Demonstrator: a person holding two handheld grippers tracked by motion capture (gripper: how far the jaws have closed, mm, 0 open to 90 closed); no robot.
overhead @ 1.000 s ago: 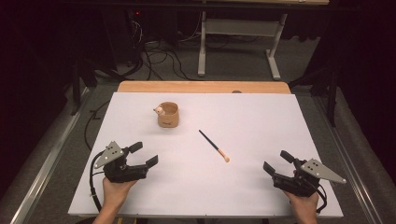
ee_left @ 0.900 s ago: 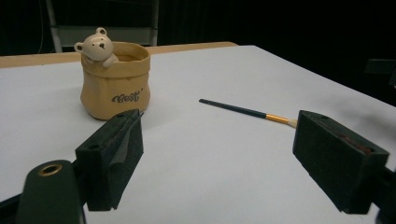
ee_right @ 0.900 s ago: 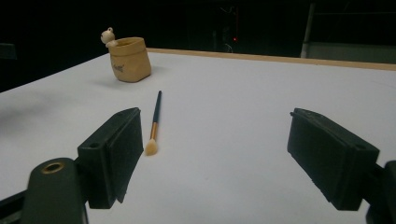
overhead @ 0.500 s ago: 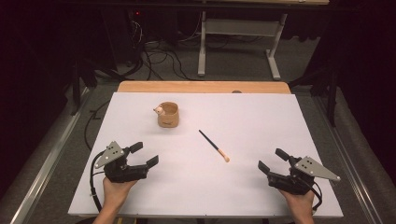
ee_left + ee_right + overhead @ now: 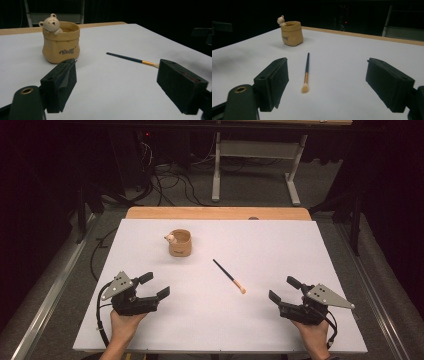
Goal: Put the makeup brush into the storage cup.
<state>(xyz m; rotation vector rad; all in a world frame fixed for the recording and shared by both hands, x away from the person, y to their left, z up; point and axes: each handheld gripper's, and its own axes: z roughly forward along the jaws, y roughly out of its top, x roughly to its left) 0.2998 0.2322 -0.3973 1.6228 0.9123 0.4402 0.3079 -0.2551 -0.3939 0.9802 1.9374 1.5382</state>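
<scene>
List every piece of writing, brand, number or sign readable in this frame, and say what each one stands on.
"Best": dark script on the front of the tan bear pot, read in the left gripper view; a small mark follows the word, too small to tell.
The same script on the pot in the right gripper view and the high view: too small to read.
The paintbrush: no marking legible.

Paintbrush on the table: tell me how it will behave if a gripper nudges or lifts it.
The paintbrush lies flat with a thin, round-looking handle, so a sideways nudge would probably roll it. It looks slender and likely light. Its pale bristle tip seems soft, so gripping the dark handle is probably safer.
</scene>
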